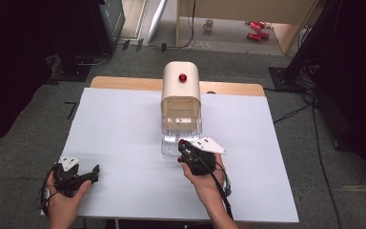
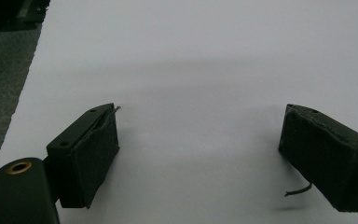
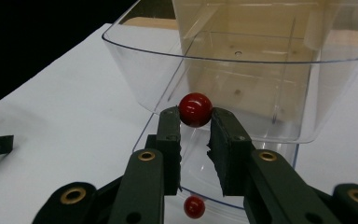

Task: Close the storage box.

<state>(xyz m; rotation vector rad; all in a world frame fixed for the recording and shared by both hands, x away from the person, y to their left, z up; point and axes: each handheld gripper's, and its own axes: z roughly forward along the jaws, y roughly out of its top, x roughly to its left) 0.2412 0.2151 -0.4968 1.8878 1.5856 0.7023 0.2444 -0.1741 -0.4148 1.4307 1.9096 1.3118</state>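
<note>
A cream box [image 1: 181,88] with a red knob [image 1: 183,77] on top stands at the far middle of the table. A clear plastic drawer [image 1: 181,125] juts out of its front toward me, and its see-through wall [image 3: 242,70] rises behind the jaws in the right gripper view. My right gripper [image 1: 180,150] sits at the drawer's near end, shut on a red ball knob [image 3: 195,109] at its front. A smaller red spot [image 3: 194,206] lies lower, behind clear plastic. My left gripper [image 1: 95,171] rests at the near left corner, open over bare sheet [image 2: 198,154].
A white sheet [image 1: 124,129] covers the table, with a wooden edge [image 1: 124,83] at the back. Grey carpet surrounds it. Cables [image 1: 295,112] run along the floor on the right. A mug [image 1: 208,25] and red cans [image 1: 256,29] lie far off on the floor.
</note>
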